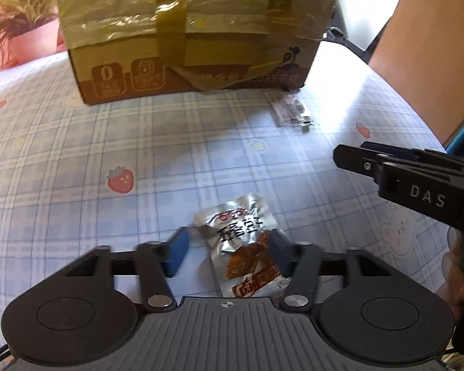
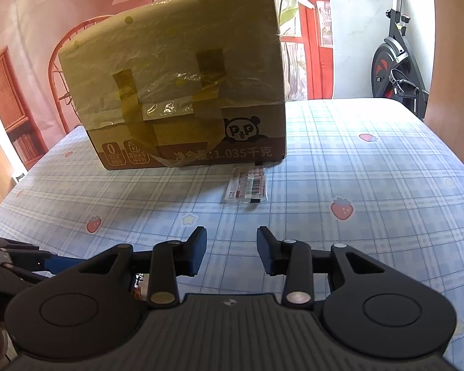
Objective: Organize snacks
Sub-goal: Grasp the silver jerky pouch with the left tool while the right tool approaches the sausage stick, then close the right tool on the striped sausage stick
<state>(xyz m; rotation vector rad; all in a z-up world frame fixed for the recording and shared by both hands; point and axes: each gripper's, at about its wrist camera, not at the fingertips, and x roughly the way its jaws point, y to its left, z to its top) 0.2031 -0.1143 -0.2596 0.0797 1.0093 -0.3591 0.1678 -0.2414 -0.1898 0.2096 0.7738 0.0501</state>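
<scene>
Holding my left tool (image 1: 229,241) tilted down over the tabletop (image 2: 355,170), I have its pads on either side of a silver snack packet (image 1: 241,241). The packet lies flat on the checked cloth, crumpled, with a brown printed end nearest me. The pad on the picture's right meets the packet's edge; the pad on the left stands just clear of it, so the packet is not clamped. The view there is a little blurred.

My right tool (image 2: 232,247) hangs beside the left one, to its right, just above the cloth. Its pads stand a narrow gap apart with nothing between them.

Farther back stands a cardboard box (image 2: 176,77), wrapped in clear film and strapped with brown tape, a panda printed on its front. A second flat packet (image 2: 247,185) lies on the cloth just before the box's right corner, well apart from both tools. I cannot read its label.

A potted plant (image 1: 24,9) is behind the box on the left, and an exercise bike (image 2: 393,61) stands beyond the tabletop on the right.
</scene>
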